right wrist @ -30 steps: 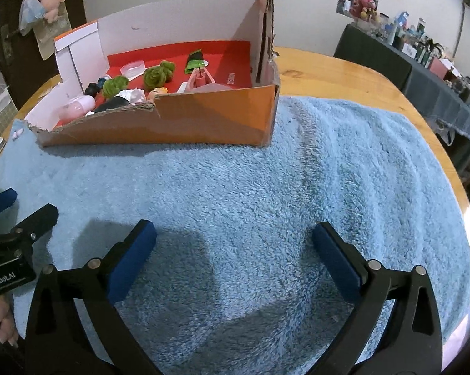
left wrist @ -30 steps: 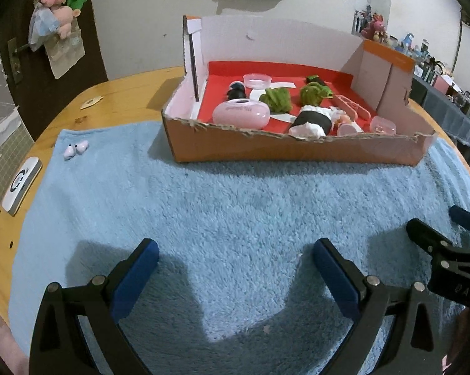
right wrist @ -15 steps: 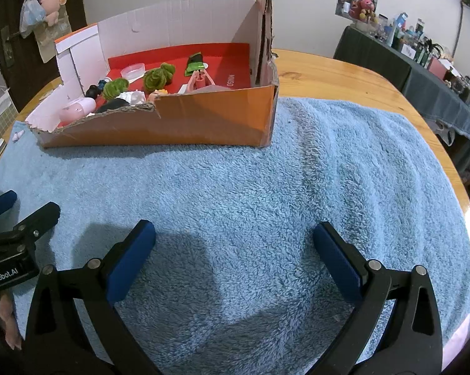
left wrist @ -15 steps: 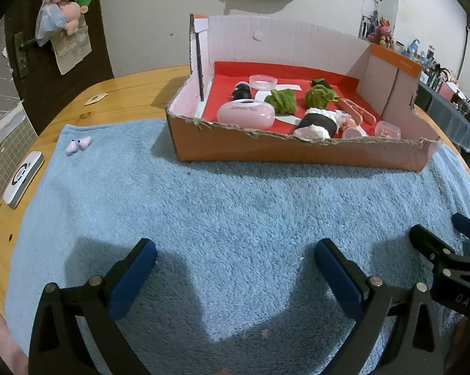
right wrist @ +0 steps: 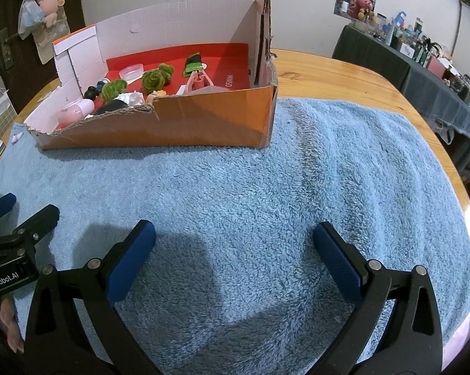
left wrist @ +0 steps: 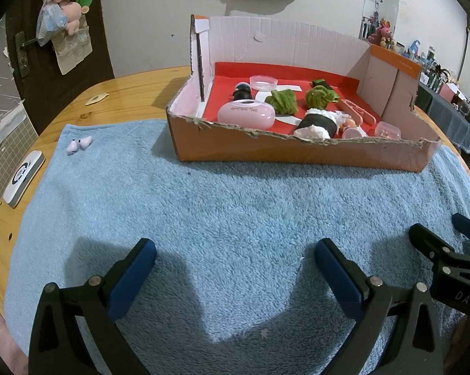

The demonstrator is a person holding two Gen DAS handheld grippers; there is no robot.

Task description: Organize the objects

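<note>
Both tools are spread wide and hold nothing: the left tool (left wrist: 235,265) and right tool (right wrist: 235,240) hover over the blue towel (left wrist: 235,206). Two earbuds (left wrist: 78,144) lie far ahead-left of the left tool, outside the cardboard box (left wrist: 297,153). Tiny and rounded, they could slip from the pads (left wrist: 131,278) or sink into the pile.

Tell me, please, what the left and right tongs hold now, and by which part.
Nothing is held. The left tongs and the right tongs are both open above the blue towel, with nothing between them.
</note>
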